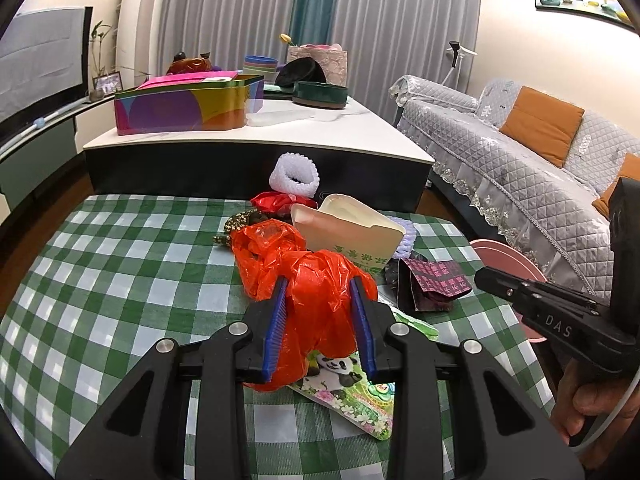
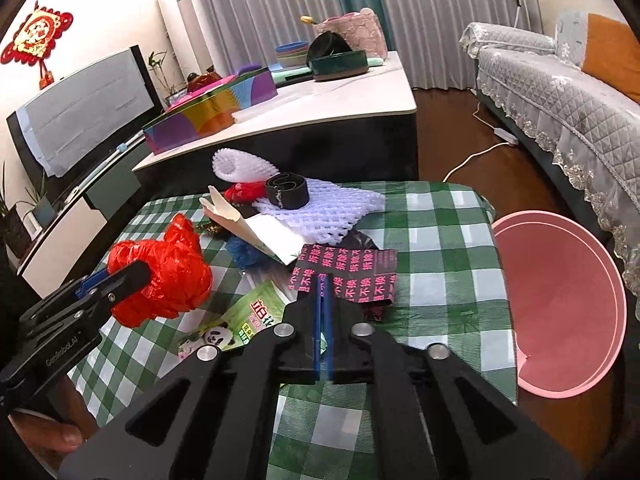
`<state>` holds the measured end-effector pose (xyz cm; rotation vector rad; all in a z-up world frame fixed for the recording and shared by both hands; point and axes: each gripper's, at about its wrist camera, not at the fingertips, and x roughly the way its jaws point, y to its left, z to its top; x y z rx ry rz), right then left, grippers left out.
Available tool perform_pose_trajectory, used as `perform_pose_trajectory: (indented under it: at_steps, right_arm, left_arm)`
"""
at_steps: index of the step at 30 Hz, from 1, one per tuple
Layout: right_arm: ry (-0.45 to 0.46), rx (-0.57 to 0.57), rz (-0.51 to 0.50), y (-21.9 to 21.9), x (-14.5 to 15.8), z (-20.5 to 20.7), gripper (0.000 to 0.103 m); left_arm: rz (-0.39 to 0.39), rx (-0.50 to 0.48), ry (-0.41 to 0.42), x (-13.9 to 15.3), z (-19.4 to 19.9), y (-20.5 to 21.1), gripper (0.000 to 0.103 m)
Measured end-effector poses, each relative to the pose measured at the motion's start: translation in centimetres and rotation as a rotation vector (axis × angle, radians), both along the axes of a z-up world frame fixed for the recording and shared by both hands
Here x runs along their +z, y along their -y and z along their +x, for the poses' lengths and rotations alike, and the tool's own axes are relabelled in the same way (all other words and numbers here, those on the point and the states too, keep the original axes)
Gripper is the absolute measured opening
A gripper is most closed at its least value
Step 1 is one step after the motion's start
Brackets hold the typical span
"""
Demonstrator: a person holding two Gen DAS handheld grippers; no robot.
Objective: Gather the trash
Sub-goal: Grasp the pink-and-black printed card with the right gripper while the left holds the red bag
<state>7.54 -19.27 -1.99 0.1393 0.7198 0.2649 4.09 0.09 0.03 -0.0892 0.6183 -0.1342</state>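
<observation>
The left wrist view shows the left claw (image 1: 322, 284) clamped on a crumpled red plastic bag (image 1: 304, 280). Its blue pads (image 1: 276, 320) press the bag from both sides. The bag is over the middle of the table (image 1: 120, 272), which has a green and white checked cloth. Under the bag lies a green panda packet (image 1: 352, 392). Just past the bag stands a tan paper box (image 1: 352, 228) with its top open. To its right is a dark wrapper with pink writing (image 1: 434, 284). A white foam net (image 1: 295, 174) sits at the far edge of the table, close to a dark cabinet with a white top (image 1: 280, 136).

The right wrist view shows the right claw (image 2: 323, 280) shut tight with nothing seen between its pads. Its tips are over the near edge of the dark wrapper (image 2: 348, 272). A pink trash bin (image 2: 560, 300) stands just past the right edge of the table, with its mouth open. The cloth between the wrapper and that edge is bare. The near left part of the table is bare too. A grey sofa (image 2: 560, 92) is well apart, with brown floor (image 2: 452, 140) in between.
</observation>
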Motion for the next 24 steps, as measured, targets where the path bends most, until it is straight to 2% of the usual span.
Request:
perform_pose_trajectory:
  at_steps: [2,3,4,6,10,13,15,24]
  right_arm:
    - [0.001,-0.010,0.007,0.2,0.0,0.0,0.008]
    - [0.003,-0.017,0.009,0.3,0.1,0.0,0.019]
    - [0.007,-0.032,0.014,0.5,0.0,0.0,0.038]
    - [0.008,-0.051,0.025,0.8,-0.1,0.1,0.052]
    - [-0.014,-0.066,0.027,0.9,-0.8,0.9,0.054]
    - [-0.031,-0.082,0.022,0.8,-1.4,1.6,0.067]
    - [-0.051,-0.096,0.023,0.9,-1.9,2.3,0.069]
    - [-0.141,-0.163,0.093,2.4,-4.3,4.7,0.070]
  left_arm:
    - [0.000,0.000,0.000,0.0,0.0,0.0,0.031]
    - [0.001,0.001,0.000,0.0,0.0,0.0,0.030]
    - [-0.003,0.003,-0.001,0.0,-0.1,0.0,0.030]
    - [-0.006,0.004,-0.001,0.0,-0.3,0.0,0.030]
    - [-0.006,0.003,0.000,0.0,-0.4,0.0,0.030]
    - [-0.016,0.011,-0.009,0.0,-0.1,-0.4,0.030]
    - [-0.021,0.015,-0.016,-0.1,0.2,-0.5,0.030]
    - [-0.021,0.021,-0.026,-0.5,0.9,-0.9,0.031]
